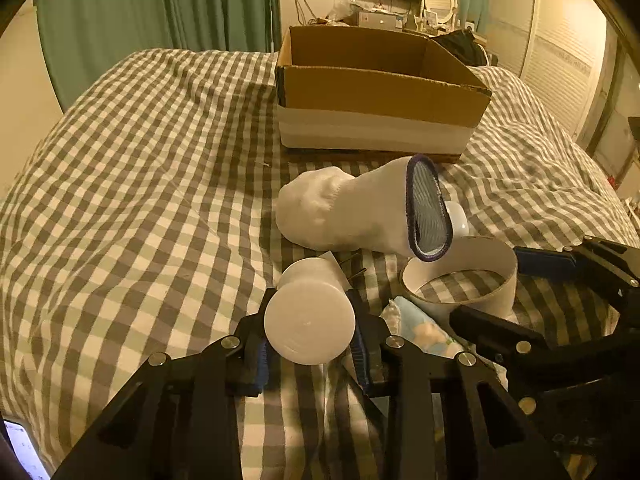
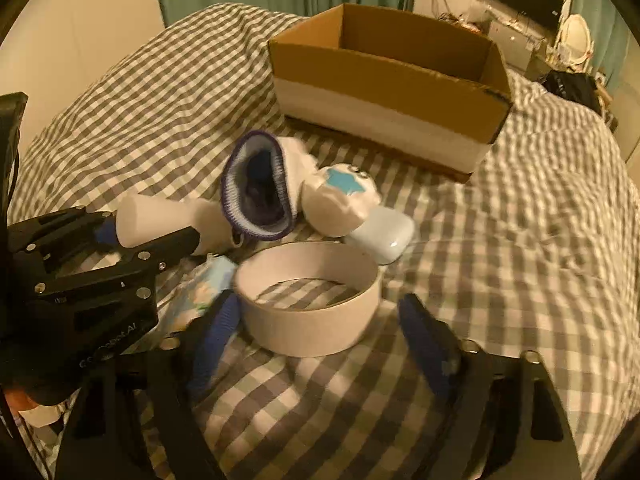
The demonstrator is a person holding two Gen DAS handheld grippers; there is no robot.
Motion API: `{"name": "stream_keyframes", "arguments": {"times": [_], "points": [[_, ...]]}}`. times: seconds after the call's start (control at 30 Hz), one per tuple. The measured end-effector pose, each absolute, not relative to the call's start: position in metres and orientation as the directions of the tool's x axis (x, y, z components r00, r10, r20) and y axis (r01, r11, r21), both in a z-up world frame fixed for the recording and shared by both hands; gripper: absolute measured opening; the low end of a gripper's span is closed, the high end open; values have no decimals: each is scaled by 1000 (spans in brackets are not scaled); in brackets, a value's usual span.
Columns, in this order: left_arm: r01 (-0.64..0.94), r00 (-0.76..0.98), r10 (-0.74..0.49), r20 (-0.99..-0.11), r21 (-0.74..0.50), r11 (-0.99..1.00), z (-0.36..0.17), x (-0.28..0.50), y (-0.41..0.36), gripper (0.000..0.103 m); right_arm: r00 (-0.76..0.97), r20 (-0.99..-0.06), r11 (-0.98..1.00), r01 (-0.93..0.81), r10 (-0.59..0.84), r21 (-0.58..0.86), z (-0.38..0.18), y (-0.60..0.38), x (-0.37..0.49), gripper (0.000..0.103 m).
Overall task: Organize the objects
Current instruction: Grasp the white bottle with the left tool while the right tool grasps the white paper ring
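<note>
My left gripper (image 1: 310,344) is shut on a white cylindrical bottle (image 1: 309,312), which lies on the checked bed; it also shows in the right wrist view (image 2: 160,222). My right gripper (image 2: 316,340) is open, its fingers on either side of a white cardboard ring (image 2: 308,304), seen too in the left wrist view (image 1: 460,276). A white sock with a purple cuff (image 1: 360,212) (image 2: 260,188) lies beyond them. An open cardboard box (image 1: 376,92) (image 2: 392,88) stands further back on the bed.
A white ball with a blue star (image 2: 342,196) and a pale blue device (image 2: 386,236) lie right of the sock. A light printed packet (image 1: 424,328) (image 2: 204,284) lies between the grippers. Curtains and a cluttered dresser stand behind the bed.
</note>
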State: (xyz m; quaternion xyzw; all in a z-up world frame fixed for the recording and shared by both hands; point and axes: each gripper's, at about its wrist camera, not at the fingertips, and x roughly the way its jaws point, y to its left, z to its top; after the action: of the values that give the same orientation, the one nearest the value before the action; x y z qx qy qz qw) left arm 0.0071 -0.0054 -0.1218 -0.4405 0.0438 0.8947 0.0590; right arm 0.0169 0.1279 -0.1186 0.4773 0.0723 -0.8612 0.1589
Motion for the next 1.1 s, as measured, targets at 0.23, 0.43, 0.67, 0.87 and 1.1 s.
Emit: {"name": "stream_keyframes", "arguments": {"times": [0.23, 0.43, 0.67, 0.87, 1.1], "points": [[-135, -628, 57, -776, 36, -990, -104, 15, -12, 33, -532, -823, -944, 331, -199, 14, -108, 129, 25, 65], [-124, -670, 65, -740, 25, -992, -76, 25, -20, 33, -583, -787, -954, 300, -201, 22, -79, 140, 33, 9], [-105, -681, 54, -731, 25, -994, -70, 34, -26, 33, -595, -784, -958, 286, -176, -2, -77, 142, 41, 73], [-90, -671, 35, -740, 34, -995, -81, 29, -31, 33, -551, -821, -944, 327, -152, -45, -97, 126, 29, 74], [-84, -649, 42, -760, 17, -996, -95, 20, -35, 33, -487, -868, -929, 359, -102, -92, -134, 114, 4, 78]]}}
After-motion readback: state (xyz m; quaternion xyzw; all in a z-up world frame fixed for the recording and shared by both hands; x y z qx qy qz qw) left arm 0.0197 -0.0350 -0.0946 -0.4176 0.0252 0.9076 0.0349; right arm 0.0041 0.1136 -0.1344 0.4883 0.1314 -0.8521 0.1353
